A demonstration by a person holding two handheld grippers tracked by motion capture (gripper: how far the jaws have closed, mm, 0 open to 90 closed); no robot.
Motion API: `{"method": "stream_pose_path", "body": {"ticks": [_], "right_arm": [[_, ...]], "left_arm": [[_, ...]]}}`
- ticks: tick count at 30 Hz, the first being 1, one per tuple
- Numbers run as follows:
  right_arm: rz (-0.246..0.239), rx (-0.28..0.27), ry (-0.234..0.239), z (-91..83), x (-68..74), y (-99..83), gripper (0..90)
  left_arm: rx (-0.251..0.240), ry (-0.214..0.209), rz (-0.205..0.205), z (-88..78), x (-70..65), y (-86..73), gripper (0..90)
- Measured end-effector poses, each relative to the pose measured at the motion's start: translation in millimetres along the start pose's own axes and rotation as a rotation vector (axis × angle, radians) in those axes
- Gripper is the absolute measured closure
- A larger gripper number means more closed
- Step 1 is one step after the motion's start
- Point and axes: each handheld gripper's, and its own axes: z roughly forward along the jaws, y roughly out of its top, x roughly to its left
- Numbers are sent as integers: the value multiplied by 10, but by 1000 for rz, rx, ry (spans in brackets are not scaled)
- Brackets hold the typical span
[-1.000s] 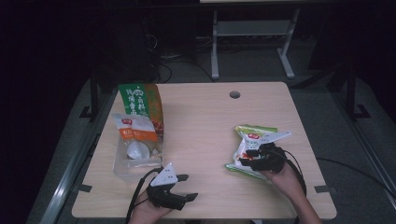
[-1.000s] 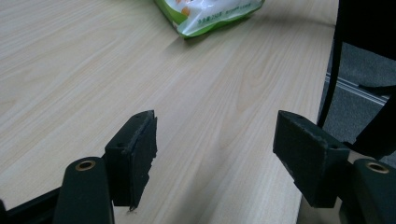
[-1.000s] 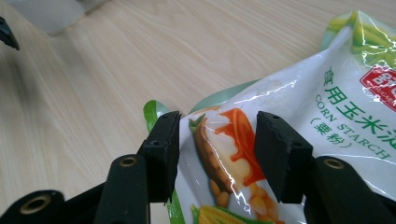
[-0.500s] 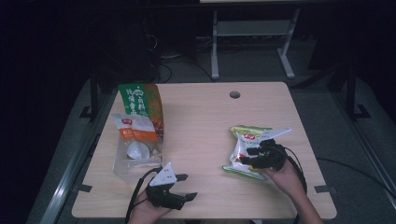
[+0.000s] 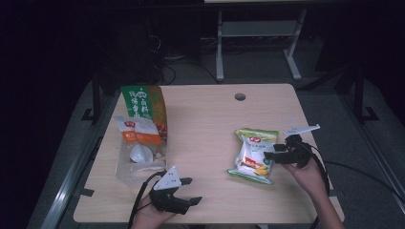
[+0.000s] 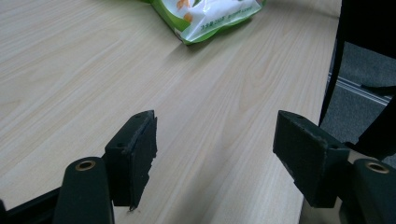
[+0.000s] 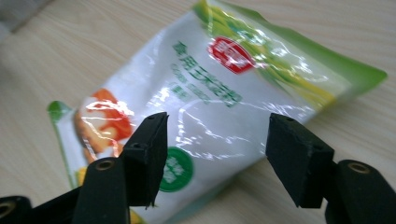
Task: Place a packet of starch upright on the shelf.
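A: Right gripper (image 7: 212,158) first: jaws spread wide, nothing between them, hovering over the near edge of the green-and-white snack bag (image 7: 205,107). Looks like a pick-up is being lined up.

B: From the high view the bag (image 5: 254,155) lies flat on the right half of the table (image 5: 205,119), and the right gripper (image 5: 271,156) sits at its right edge, just about touching.

A: The film is glossy and puffed, so I'd say bite the flat sealed border, not the belly. A pinch on the bulge would likely slip off.

B: Agreed. Come in low, one jaw sliding under the rim, the other on top, then close slowly.

A: And the left gripper (image 6: 215,158)?

B: Open wide too, empty, held over bare wood near the front edge of the table; in the high view it (image 5: 188,191) is well apart from the bag. It could pin the far corner if the bag skates.

A: Off to the left lie a clear pouch (image 5: 138,152) and a green box (image 5: 143,102), well away from the action.

B: So nothing crowds the grab. Steady wrist, shallow angle.
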Motion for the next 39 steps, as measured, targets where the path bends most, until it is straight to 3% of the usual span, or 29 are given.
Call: {"method": "stream_pose_path", "body": {"ticks": [6,13,14,15,16,21,22,27,28,29,30,32,35,39], "right_arm": [[44,16,-13,40,-114,-38,347],[112,26,13,146,-209,-45,298],[146,32,41,184,-247,-56,301],[146,32,41,184,-247,-56,301],[178,32,66,209,-275,-64,343],[173,26,90,220,-264,-65,453],[168,18,88,219,-240,-70,569],[130,18,61,228,-192,-61,676],[123,26,65,232,-183,-60,780],[123,26,65,232,-183,-60,780],[95,37,66,218,-154,-56,856],[65,45,56,199,-118,-50,872],[58,50,58,179,-79,-52,878],[45,15,87,144,-31,-74,888]], "left_arm": [[2,0,0,1,-2,1,301],[1,-2,-2,9,-6,2,301],[1,-4,1,13,-7,2,301],[1,-4,1,13,-7,2,301],[1,-5,3,16,-11,2,301],[2,-5,4,21,-8,7,301],[2,-5,3,23,-8,8,301],[4,-4,-1,30,-6,8,302],[5,-2,1,31,1,9,301],[5,-2,1,31,1,9,301],[4,-3,-2,33,14,9,302],[3,-6,-9,41,20,12,302],[5,-9,-11,49,24,20,302],[-6,-19,-26,59,47,63,302]]}}
